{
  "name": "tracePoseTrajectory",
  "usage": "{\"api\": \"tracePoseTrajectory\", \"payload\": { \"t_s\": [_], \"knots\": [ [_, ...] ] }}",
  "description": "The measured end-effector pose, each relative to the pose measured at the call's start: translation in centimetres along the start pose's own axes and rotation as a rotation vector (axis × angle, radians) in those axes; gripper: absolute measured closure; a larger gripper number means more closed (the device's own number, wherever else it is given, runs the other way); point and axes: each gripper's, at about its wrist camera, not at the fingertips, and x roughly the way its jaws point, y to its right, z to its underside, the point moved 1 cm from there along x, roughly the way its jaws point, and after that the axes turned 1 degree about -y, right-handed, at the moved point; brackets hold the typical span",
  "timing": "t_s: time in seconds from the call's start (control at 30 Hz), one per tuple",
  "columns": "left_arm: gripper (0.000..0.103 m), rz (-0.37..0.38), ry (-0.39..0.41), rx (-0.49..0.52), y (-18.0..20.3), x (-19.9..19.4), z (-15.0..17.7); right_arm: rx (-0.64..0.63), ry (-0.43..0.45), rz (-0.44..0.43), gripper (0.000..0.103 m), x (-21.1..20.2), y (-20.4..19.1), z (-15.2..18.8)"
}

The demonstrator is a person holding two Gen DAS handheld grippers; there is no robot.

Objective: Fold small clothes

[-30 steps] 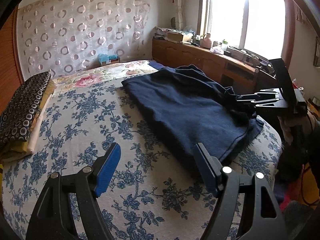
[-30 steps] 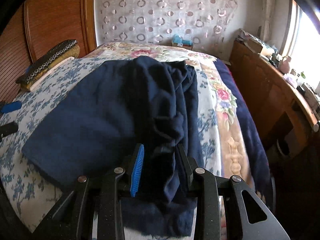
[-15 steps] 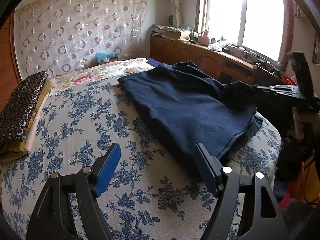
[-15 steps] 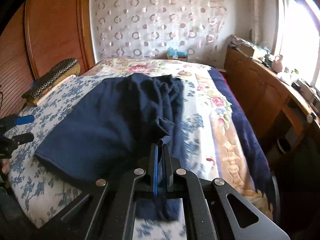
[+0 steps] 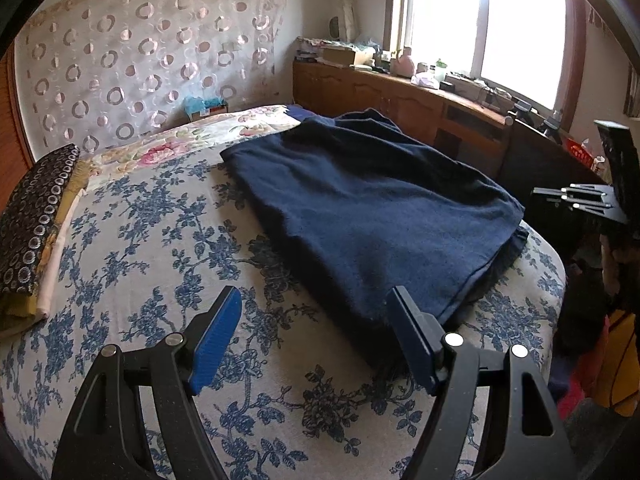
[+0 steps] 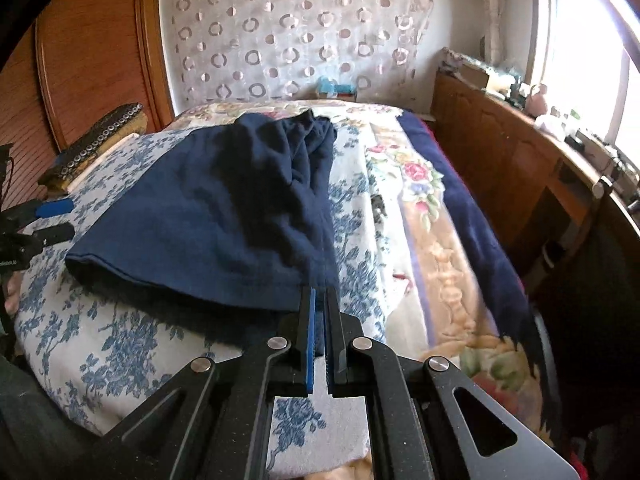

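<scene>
While jaws clamp its corner, navy garment [image 6: 208, 216] lies ahead.

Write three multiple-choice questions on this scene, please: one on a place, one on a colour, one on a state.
1. Where does the garment lie?
A on the bed
B on the floor
C on a chair

2. What colour is the garment?
A red
B navy
C white

3. How is the left tool?
A shut on cloth
B open, empty
C out of view

Answers:
1 A: it is spread on the floral bed cover.
2 B: the cloth is dark blue.
3 B: its fingers stand wide apart with nothing gripped.
</scene>
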Motion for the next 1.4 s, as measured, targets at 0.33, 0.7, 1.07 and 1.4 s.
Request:
{"api": "tracePoseTrajectory", "payload": {
  "t_s": [0.33, 0.7, 1.07, 1.4],
  "knots": [
    [0.027, 0.016, -0.039, 0.014, 1.2, 1.1, 0.3, -0.005, 0.030, -0.001, 0.064, 0.6, -0.9, -0.2],
    [0.040, 0.115, -0.111, 0.025, 2.9, 2.0, 1.0, -0.055, 0.035, -0.096, 0.054, 1.9, -3.4, -0.9],
    [0.092, 0.138, -0.140, 0.057, 3.3, 1.7, 0.7, -0.138, 0.007, -0.201, 0.044, 3.8, -5.3, -0.5],
    [0.095, 0.150, 0.033, 0.045, 3.6, -2.4, -3.5, -0.237, -0.023, -0.268, 0.035, 4.3, -6.5, 0.1]
  ]
}}
